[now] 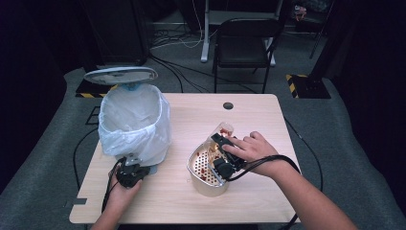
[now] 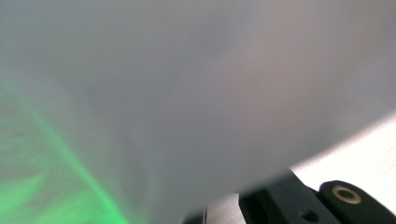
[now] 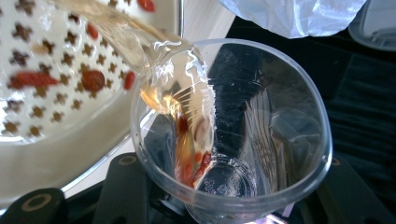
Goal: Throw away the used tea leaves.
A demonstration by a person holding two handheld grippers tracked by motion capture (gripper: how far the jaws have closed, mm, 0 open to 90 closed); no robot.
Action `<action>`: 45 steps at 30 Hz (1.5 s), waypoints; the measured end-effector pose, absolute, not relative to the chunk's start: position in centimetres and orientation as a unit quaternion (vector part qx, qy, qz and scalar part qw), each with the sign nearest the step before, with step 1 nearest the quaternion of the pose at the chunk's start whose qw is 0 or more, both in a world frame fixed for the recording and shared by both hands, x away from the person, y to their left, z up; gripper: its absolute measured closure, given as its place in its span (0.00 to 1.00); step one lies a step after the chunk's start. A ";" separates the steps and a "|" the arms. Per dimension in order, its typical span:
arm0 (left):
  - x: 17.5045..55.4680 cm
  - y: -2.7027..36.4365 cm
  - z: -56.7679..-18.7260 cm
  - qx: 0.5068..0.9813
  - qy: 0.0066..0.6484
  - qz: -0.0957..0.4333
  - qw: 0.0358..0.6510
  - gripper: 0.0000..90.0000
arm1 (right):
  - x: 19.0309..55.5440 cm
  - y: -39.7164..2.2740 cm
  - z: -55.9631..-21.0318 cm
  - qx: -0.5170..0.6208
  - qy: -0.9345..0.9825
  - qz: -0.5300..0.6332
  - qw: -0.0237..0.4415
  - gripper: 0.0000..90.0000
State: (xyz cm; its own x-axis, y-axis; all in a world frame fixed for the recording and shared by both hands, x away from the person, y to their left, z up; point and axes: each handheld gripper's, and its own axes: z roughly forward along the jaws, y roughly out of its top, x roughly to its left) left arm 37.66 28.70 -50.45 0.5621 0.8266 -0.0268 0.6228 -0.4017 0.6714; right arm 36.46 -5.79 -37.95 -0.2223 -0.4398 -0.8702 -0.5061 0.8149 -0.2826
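The bin bag [image 2: 187, 93] is a grey blur in the left gripper view, hiding the left gripper's jaws; at nine o'clock, the strainer [image 3: 56, 140] runs off the right gripper view's edge.

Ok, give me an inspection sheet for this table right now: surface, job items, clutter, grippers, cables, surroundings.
Surface: light wooden table, with a round hole near the far edge.
Job's things: clear plastic cup tipped over the perforated metal strainer basket, pouring liquid with red bits; red bits lie in the basket.
Clutter: white-bagged bin, lid up.
Grippers: right gripper shut on the cup; left gripper shut, against the bin's bag.
Cables: a black cable trails from the right gripper; more on the floor.
Surroundings: dark room, black chair beyond the table.
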 end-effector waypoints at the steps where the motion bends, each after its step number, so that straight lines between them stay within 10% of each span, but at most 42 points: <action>1: 37.7 28.7 -50.5 0.822 0.439 0.159 0.325 1.00 | 36.4 -5.7 -38.0 -0.323 0.774 0.010 0.545 0.57; 45: 37.6 28.5 -50.6 0.813 0.450 0.157 0.336 1.00 | 35.0 -5.8 -40.8 -0.401 0.683 -0.044 0.609 0.56</action>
State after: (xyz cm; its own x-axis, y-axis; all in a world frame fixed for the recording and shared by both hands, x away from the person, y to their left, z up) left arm 37.61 28.49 -50.58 0.5459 0.8365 -0.0469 0.6256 -0.3698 0.6869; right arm 34.98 -5.78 -40.78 0.0641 -0.6014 -0.7963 -0.4937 0.6744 -0.5491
